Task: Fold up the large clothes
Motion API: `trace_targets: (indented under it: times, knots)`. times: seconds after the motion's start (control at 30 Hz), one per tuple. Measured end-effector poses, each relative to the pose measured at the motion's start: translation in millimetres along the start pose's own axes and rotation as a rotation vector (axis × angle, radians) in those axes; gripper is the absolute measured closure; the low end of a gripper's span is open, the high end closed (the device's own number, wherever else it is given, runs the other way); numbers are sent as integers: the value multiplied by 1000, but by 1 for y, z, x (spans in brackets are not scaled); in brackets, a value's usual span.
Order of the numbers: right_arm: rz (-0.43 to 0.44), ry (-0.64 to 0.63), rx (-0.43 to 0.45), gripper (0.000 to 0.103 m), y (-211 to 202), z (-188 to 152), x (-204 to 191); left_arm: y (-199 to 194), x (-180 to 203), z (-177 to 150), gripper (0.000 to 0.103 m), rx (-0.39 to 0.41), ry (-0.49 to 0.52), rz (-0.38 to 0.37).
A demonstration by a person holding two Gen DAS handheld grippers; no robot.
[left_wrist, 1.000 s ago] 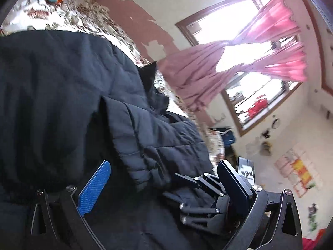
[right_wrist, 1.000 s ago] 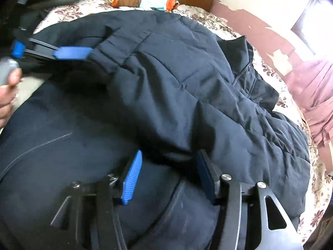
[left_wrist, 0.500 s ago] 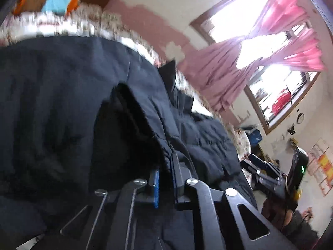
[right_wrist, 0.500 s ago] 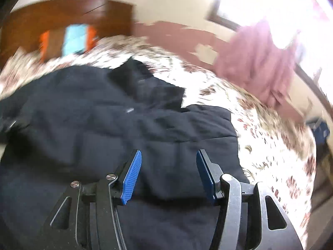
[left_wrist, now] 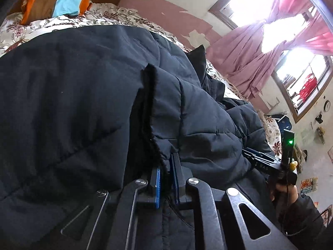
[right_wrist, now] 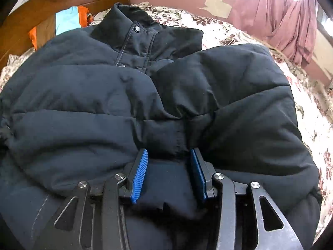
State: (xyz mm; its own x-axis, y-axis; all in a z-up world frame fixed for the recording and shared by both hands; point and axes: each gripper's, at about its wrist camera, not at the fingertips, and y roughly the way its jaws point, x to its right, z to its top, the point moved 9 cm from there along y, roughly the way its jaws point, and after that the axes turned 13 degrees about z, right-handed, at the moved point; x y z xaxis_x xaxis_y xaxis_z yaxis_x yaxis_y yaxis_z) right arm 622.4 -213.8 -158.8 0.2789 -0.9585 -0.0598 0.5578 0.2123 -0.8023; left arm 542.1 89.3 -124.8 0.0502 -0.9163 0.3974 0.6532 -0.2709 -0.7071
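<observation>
Sunlit and shabby, the bedroom has peeling pink-and-cream walls, a window hung with tied-back pink curtains [left_wrist: 249,62] and a wooden headboard [right_wrist: 62,6] with an orange, brown and turquoise cushion [left_wrist: 56,0] leaning against it. On the bed, over a cream sheet with a dark red floral print [right_wrist: 229,31], lies the big navy quilted padded jacket [right_wrist: 104,104], collar towards the headboard.

A second ago the left tool [left_wrist: 165,179] stood wide open beside a sleeve. Now its blue pads are nearly together, pinching the dark ribbed cuff [left_wrist: 149,108] of that sleeve, though the jaws are easing slightly apart again. The right tool [right_wrist: 169,170] has swung from the jacket's middle to the other side, where the second sleeve lies bunched. Its blue pads flank a fold of the quilted fabric and are closing on it. They look about to bite, but no firm grip shows yet.

In the left wrist view the person's right hand [left_wrist: 285,189] appears at the far edge with its handle.

My reading: with one cuff caught and the other side being taken, the sleeves are about to be drawn across the body, the first fold. The padding is thick and springy, so a shallow pinch may slip.
</observation>
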Motion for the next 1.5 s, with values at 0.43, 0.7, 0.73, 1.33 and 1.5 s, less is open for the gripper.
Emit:
trace_targets:
  times: [0.43,0.7,0.73,1.33,1.5]
  knots:
    - [-26,-63,48,9,-46,0,-34,-93,-38,-12,2,207,-109,-50]
    - [69,-138,94,8,-82,8,-92,-161,-95,-40,1,307,-311,-4]
    - [82,-140,113,8,-85,12,-106,-165,-105,-46,1,304,-347,-2]
    - [35,-31,87,6,15,55,-194,-171,-235,-96,1,358,-938,-124]
    - [89,50,120,1,34,52,-183,-164,-238,-80,7,420,-868,-9]
